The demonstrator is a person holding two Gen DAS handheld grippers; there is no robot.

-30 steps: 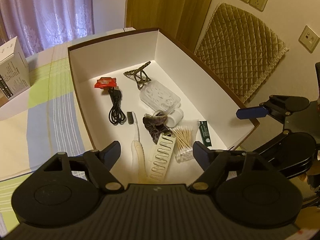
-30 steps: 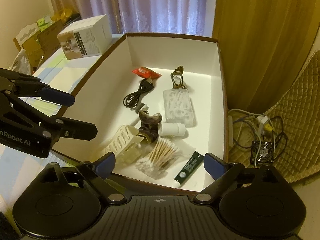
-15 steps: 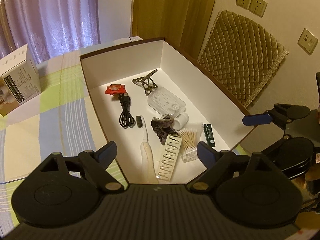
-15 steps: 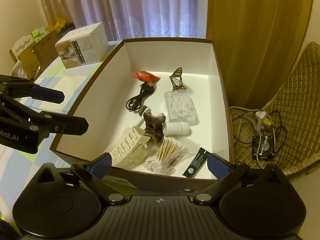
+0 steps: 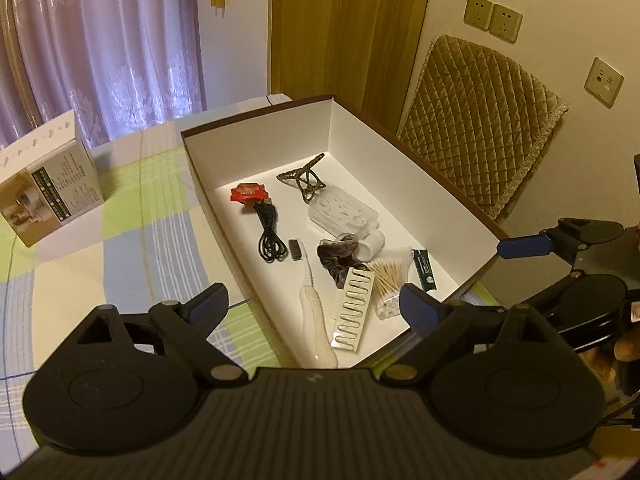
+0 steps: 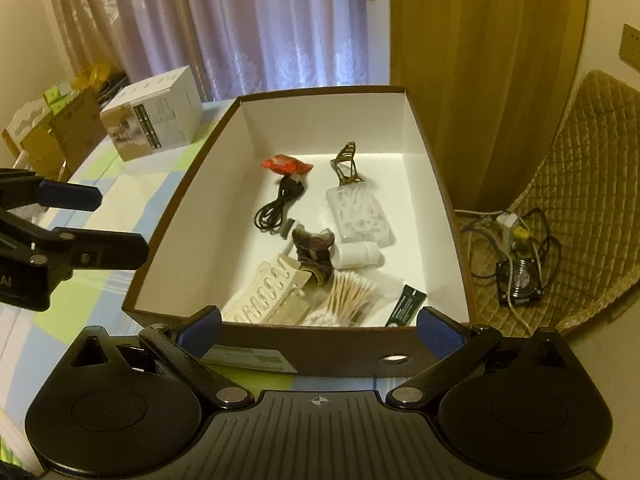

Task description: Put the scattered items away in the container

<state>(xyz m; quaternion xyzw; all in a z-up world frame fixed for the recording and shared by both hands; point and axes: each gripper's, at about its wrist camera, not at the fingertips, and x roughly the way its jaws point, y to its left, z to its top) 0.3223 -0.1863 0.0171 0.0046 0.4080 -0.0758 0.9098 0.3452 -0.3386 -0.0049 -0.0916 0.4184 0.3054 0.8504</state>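
Note:
A brown box with a white inside (image 5: 332, 128) (image 6: 280, 344) sits on the checked cloth. Inside it lie a red packet (image 5: 248, 192), a black cable (image 5: 269, 236), a bronze hair claw (image 5: 305, 178), a clear case (image 5: 343, 215), a toothbrush (image 5: 314, 312), a brown scrunchie (image 5: 338, 256), a cream hair clip (image 5: 354, 314), cotton swabs (image 5: 386, 280) and a green tube (image 5: 424, 270). My left gripper (image 5: 314, 306) hovers open above the box's near end, empty. My right gripper (image 6: 318, 326) stands open and empty just outside the box's near wall.
A white product carton (image 5: 46, 188) (image 6: 154, 118) stands on the cloth left of the box. More small boxes (image 6: 48, 128) sit at the far left. A quilted chair (image 5: 480, 120), cables and a small fan (image 6: 520, 280) lie to the right, beyond the table edge.
Both grippers have pulled back and up from the box, so it looks smaller and farther. Its contents have not moved. Both stay open.

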